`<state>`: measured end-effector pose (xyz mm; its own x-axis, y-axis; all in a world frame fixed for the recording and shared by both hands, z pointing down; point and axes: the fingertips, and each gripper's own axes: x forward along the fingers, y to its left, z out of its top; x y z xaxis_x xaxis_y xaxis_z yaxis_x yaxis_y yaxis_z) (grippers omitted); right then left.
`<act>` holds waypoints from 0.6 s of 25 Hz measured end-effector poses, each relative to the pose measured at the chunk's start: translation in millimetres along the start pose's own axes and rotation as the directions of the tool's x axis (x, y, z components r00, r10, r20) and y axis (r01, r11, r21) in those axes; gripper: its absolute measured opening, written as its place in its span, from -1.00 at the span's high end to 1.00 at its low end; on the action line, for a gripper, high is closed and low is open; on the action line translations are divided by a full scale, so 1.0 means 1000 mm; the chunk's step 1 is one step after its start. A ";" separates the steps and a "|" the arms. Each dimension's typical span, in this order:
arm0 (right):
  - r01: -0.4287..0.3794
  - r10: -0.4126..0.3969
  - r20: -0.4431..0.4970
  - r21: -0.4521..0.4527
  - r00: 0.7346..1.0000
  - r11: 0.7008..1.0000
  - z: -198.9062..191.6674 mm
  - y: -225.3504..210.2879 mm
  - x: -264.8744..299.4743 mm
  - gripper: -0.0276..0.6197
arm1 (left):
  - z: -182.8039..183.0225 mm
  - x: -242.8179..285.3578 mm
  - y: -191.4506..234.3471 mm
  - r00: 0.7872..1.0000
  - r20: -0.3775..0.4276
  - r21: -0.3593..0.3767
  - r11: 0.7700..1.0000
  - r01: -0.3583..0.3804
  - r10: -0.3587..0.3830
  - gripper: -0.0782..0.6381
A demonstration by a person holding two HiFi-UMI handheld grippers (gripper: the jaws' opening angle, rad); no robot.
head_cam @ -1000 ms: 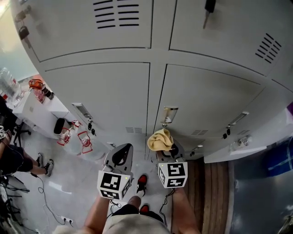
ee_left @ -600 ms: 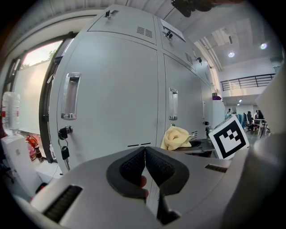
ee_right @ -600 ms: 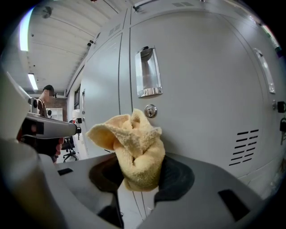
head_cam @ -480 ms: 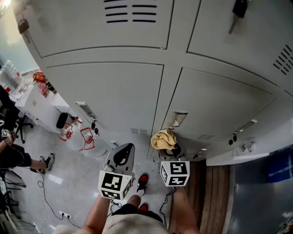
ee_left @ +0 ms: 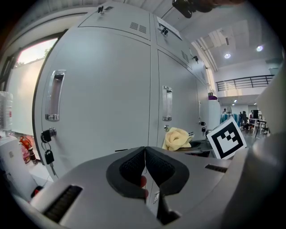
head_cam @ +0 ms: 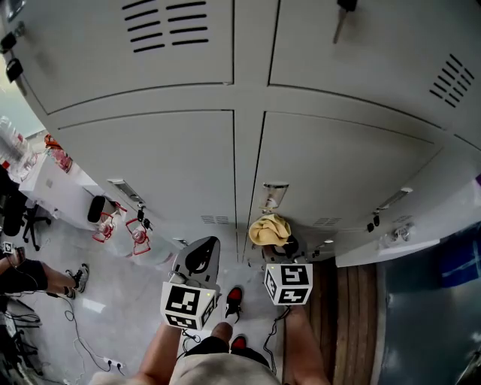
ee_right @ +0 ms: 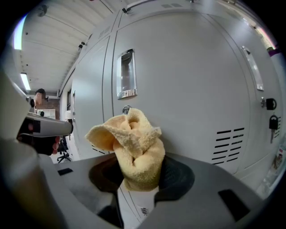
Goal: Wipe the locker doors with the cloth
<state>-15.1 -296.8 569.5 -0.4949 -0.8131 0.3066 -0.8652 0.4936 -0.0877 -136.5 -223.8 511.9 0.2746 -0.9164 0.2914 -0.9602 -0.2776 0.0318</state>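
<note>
My right gripper (head_cam: 279, 245) (ee_right: 139, 172) is shut on a bunched yellow cloth (head_cam: 269, 229) (ee_right: 134, 143), which it holds just short of a grey locker door (head_cam: 338, 162) (ee_right: 187, 80), below that door's recessed handle (head_cam: 273, 197) (ee_right: 126, 74). Its marker cube (head_cam: 288, 283) faces me. My left gripper (head_cam: 198, 256) (ee_left: 144, 163) is shut with nothing between its jaws. It hangs in front of the neighbouring locker door (head_cam: 158, 162) (ee_left: 103, 89). The cloth (ee_left: 177, 138) also shows to the right in the left gripper view.
Keys hang from locks on the left door (ee_left: 47, 145) and on the top door (head_cam: 343, 15). A white table (head_cam: 52, 184) with bottles and red items stands at the left. A person's legs (head_cam: 30, 271) and floor cables are at the lower left. Wooden flooring (head_cam: 342, 316) lies at the right.
The head view has swung, so the lockers sit differently in the picture. Both grippers keep their places and the cloth stays in the right one.
</note>
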 end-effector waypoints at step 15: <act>0.165 -0.165 0.000 0.026 0.986 0.986 -0.003 -0.078 -0.028 0.35 | 0.012 0.032 -0.039 0.993 0.000 0.030 0.993 0.114 -0.114 0.72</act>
<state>66.6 -311.4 570.1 -0.3451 -0.8835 0.3169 -0.9369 0.3444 -0.0601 -89.7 -245.3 508.6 0.3824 -0.8786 0.2860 -0.9206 -0.3889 0.0365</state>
